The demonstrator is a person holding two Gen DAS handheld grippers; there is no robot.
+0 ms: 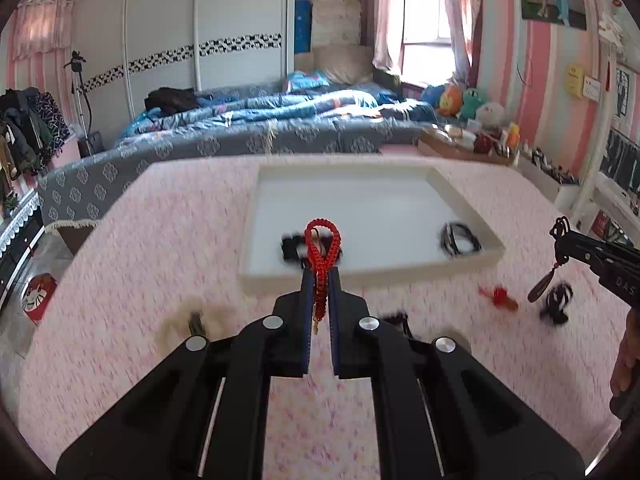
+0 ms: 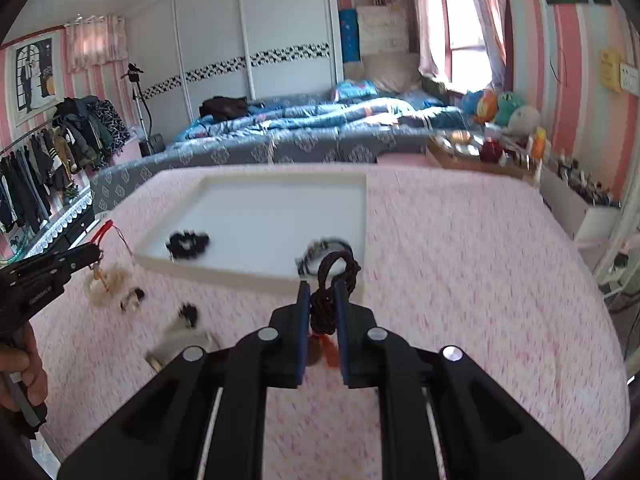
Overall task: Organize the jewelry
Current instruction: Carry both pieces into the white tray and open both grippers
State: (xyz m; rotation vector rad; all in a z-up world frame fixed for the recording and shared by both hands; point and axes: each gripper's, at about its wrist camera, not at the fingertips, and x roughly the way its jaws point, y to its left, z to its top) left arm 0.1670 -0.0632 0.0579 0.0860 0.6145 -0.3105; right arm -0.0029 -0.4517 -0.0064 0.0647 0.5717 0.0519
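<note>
My left gripper [image 1: 320, 274] is shut on a red braided cord [image 1: 322, 236], whose loop stands up above the fingertips, over the near rim of the white tray [image 1: 372, 274]. My right gripper [image 2: 322, 288] is shut on a black braided cord [image 2: 336, 268] with an orange tassel [image 2: 326, 350] hanging below, above the tray's near right corner [image 2: 256, 276]. Each gripper shows in the other's view: the right gripper [image 1: 560, 232] and the left gripper [image 2: 86, 254]. Black pieces [image 1: 460, 238] [image 2: 188, 244] lie in the tray.
Loose pieces lie on the pink cloth: a red knot [image 1: 498, 296], a black bundle [image 1: 556, 302], a cream fluffy ring [image 2: 106, 280] and small dark items [image 2: 188, 314]. A bed with blue quilts [image 1: 280, 120] lies behind, and a clothes rack [image 2: 60, 148] stands left.
</note>
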